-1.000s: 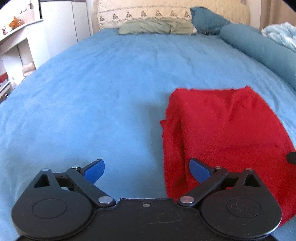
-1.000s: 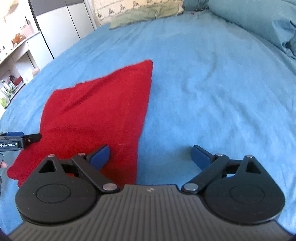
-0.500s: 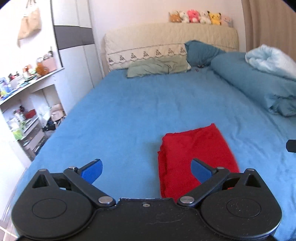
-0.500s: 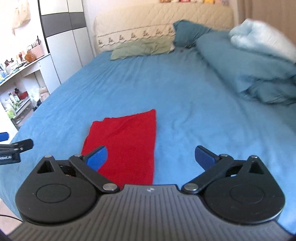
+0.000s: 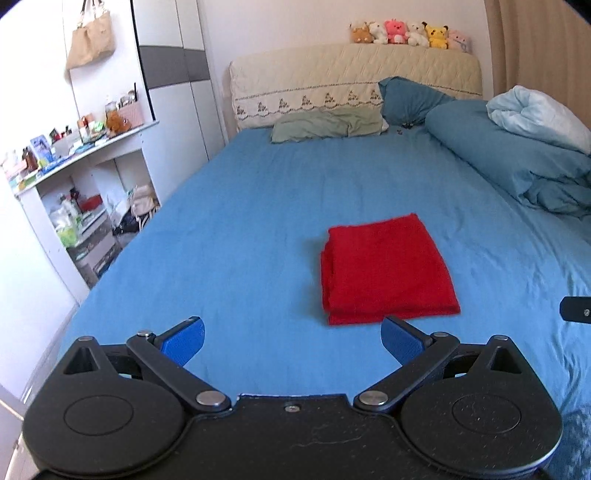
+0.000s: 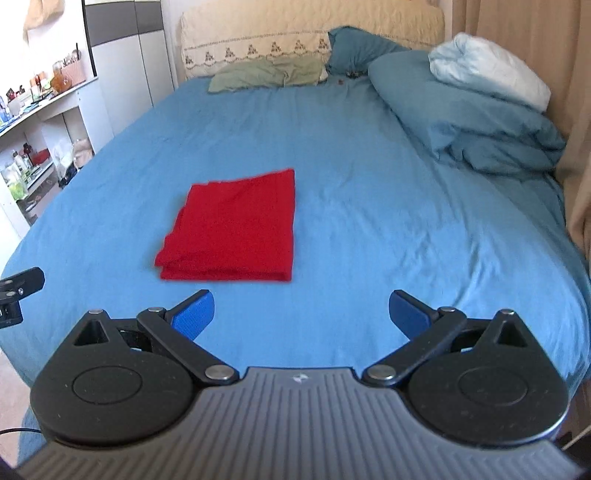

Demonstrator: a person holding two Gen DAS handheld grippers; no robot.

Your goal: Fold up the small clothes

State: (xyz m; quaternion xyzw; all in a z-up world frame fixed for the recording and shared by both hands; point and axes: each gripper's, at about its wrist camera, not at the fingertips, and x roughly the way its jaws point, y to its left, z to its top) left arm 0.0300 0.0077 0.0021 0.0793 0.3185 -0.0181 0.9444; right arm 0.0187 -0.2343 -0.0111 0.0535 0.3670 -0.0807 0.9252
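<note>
One red cloth (image 5: 388,269) lies folded on the one bed (image 5: 258,221), ahead of both claws: right of centre for the left claw (image 5: 291,338), left of centre for the right claw (image 6: 300,310). Two claws, each with two blue pads, spread apart. Far ahead at the headboard, two pillows: one green (image 5: 327,125), one teal (image 5: 406,101). Ahead to the right, one teal duvet (image 5: 509,155) with one pale blanket (image 5: 535,114) on top. Six plush toys (image 5: 408,33) sit in a row on the headboard. One bag (image 5: 88,38) hangs ahead to the left.
</note>
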